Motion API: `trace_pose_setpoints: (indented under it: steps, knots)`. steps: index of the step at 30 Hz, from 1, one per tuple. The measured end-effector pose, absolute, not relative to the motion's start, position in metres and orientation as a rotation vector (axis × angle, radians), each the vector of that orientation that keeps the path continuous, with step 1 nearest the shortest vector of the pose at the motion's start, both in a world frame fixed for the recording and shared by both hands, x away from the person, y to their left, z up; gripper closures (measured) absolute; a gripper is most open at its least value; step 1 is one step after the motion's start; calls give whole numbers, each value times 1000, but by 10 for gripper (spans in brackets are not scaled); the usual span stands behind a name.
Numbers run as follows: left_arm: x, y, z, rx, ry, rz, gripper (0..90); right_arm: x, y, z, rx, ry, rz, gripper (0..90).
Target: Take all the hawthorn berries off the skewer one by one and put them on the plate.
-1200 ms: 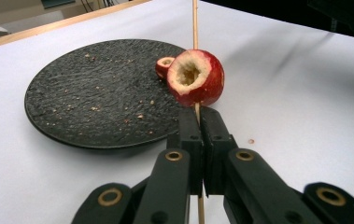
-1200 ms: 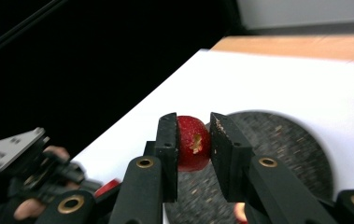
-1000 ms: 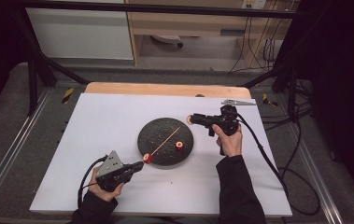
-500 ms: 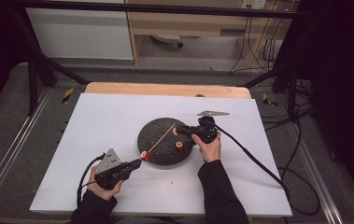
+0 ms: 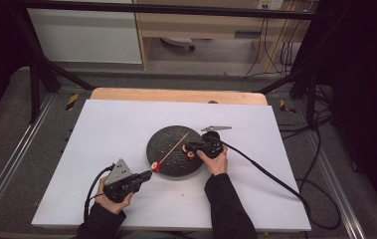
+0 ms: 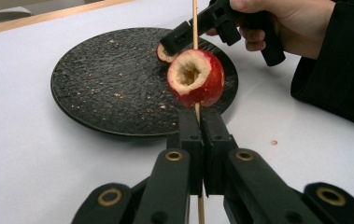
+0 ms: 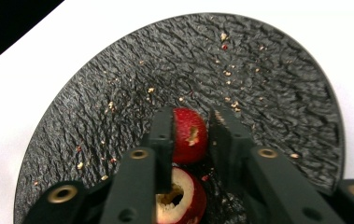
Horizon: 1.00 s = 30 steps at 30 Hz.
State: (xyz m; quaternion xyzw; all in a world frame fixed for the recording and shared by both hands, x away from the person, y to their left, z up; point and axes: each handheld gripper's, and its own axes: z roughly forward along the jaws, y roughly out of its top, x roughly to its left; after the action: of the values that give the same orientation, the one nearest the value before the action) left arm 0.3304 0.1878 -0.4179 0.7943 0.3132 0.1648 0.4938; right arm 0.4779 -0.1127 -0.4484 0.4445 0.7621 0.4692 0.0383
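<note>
On the black plate (image 7: 282, 84), toward its right side, two cored red fruit pieces lie touching; the farther fruit piece (image 7: 189, 135) sits between the right gripper (image 7: 191, 122)'s jaws, which bracket it with a gap showing on one side, not yet clamped. If they close off-centre, the round piece may squirt out across the plate. At the plate's near edge, the left gripper (image 6: 199, 122) is clenched on a wooden skewer (image 6: 194, 18) carrying another cored fruit (image 6: 195, 78); tilting could let it slide.
</note>
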Motion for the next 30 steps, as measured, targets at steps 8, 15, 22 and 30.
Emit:
trace_pose_setpoints:
  steps: [8, 15, 22, 30]
  knots:
    - [331, 186, -418, 1926, 766, 401, 881, 468, -121, -422, 1295, 2295, 1492, 529]
    - [330, 184, -418, 1930, 763, 402, 880, 462, -122, -416, 1253, 2274, 1525, 413]
    - [329, 182, -418, 1931, 761, 407, 880, 441, -121, -405, 1156, 2299, 1578, 159]
    - [329, 173, -419, 1940, 750, 398, 881, 413, -116, -402, 1048, 2419, 1598, 74]
